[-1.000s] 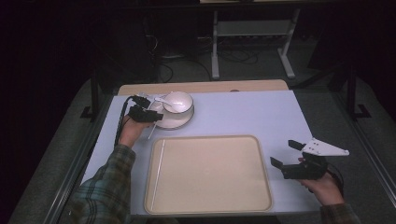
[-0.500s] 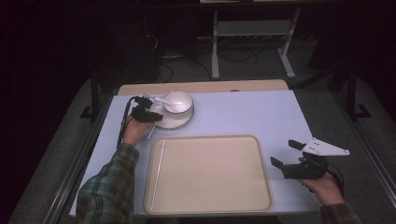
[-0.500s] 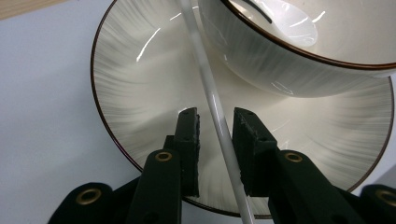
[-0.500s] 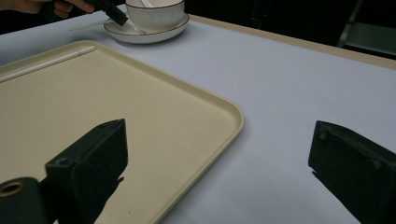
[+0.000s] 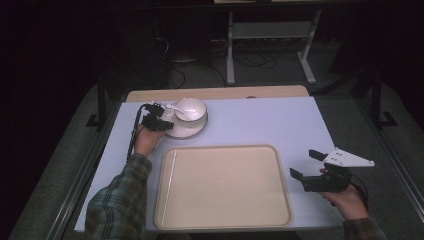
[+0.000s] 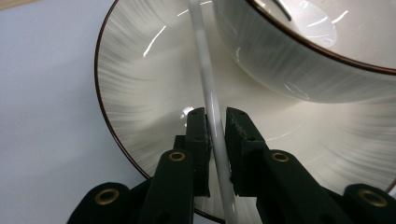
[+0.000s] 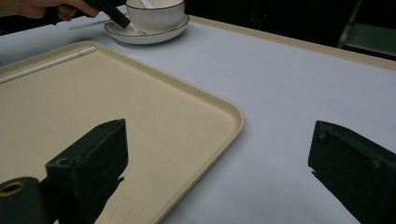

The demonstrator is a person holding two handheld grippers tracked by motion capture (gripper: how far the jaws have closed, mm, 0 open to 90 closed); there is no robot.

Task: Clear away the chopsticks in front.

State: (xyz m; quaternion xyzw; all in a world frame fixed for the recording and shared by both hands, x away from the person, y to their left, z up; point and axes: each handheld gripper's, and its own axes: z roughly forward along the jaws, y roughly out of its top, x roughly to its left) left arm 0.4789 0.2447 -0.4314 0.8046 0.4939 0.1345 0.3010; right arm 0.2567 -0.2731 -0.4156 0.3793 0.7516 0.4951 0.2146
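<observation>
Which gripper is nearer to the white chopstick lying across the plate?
The left. The left gripper has its fingers around the white chopstick over the plate. The right gripper sits far off, open, right of the tray.

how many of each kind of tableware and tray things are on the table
bowl: 1
plate: 1
spoon: 1
white chopsticks: 2, one on the plate, one in the tray
tray: 1
total: 6
</observation>
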